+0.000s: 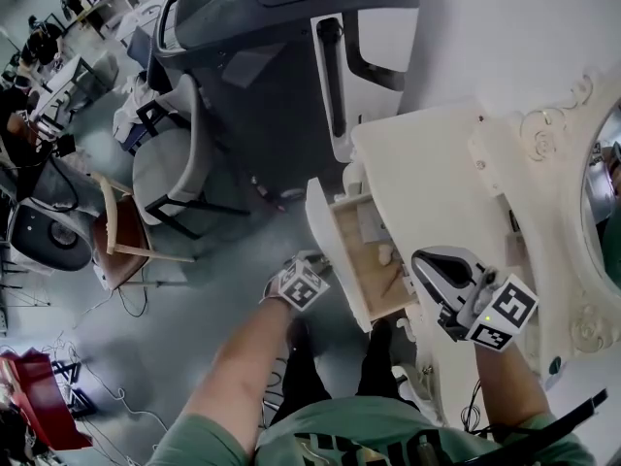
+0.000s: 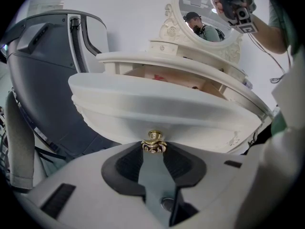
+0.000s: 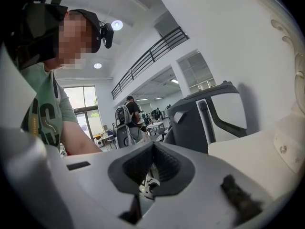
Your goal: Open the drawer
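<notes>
The white drawer point(image 1: 374, 260) of the ornate dressing table point(image 1: 437, 173) stands pulled out, its wooden inside showing. My left gripper point(image 1: 296, 282) is at the curved drawer front point(image 2: 167, 104) and points steeply down. In the left gripper view its pads are shut on the small brass knob point(image 2: 154, 144). My right gripper point(image 1: 427, 260) hovers over the table top to the right of the drawer. In the right gripper view the right gripper point(image 3: 152, 149) has its pads meeting at the tips with nothing between them.
An oval mirror point(image 2: 205, 13) in a carved white frame stands at the back of the table. A big dark grey massage chair point(image 1: 272, 47) is beside the table. Grey chairs point(image 1: 165, 173) and a wooden chair point(image 1: 116, 241) stand on the floor to the left.
</notes>
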The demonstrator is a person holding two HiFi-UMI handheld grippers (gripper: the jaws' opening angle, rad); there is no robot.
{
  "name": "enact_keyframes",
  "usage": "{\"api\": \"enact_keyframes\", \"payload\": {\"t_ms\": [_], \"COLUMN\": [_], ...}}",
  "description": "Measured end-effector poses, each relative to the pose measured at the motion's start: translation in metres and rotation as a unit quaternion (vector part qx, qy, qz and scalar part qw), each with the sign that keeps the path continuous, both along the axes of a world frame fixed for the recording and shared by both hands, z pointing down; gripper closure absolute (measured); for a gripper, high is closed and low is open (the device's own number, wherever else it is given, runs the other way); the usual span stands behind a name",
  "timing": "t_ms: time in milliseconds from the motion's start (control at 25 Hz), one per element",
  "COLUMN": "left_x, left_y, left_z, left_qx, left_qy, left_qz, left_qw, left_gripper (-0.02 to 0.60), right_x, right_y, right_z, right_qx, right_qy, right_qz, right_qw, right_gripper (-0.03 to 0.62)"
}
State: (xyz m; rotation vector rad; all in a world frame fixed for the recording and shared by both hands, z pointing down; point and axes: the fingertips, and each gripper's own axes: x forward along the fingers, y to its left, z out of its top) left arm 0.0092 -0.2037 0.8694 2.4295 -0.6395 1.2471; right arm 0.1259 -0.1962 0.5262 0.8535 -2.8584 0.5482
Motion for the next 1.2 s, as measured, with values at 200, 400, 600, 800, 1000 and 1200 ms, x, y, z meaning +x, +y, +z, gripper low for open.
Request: {"api": "enact_keyframes", "payload": {"t_ms": [200,400,600,800,1000,1200], "left_x": [-0.006,-0.013,-0.020,-0.028,-0.034,-0.042], "left_y": [0.003,0.004,0.008,0.010,0.012,0.014], "left_z": [-0.001,-0.002,-0.001,-0.002,-0.002,-0.001], "left_qx": [-0.001,-0.003,-0.001,-0.004,-0.002,-0.003], "left_qy": [0.001,0.000,-0.001,-0.003,0.001,0.001], "left_qz": [-0.006,-0.009,-0.010,-0.013,-0.017,-0.021], "left_qw": [1.0000,1.0000,1.0000,0.9999,0.9999,0.9998], "left_gripper": [0.443,0.443,0.443,0.443,0.443,0.443], "right_x": [-0.009,-0.016,-0.022,-0.029,-0.036,-0.043], "right_y": [0.002,-0.001,0.001,0.000,0.001,0.001], "right_z": [0.000,-0.003,-0.002,-0.001,-0.001,-0.002], "right_qx": [-0.001,-0.001,0.001,-0.001,0.000,0.001], "right_qy": [-0.001,0.000,-0.003,-0.003,-0.003,-0.005], "right_qz": [-0.007,-0.010,-0.013,-0.017,-0.022,-0.027], "right_qw": [1.000,1.000,1.000,1.000,1.000,1.000], "right_gripper": [0.582,0.583,0.582,0.582,0.582,0.582]}}
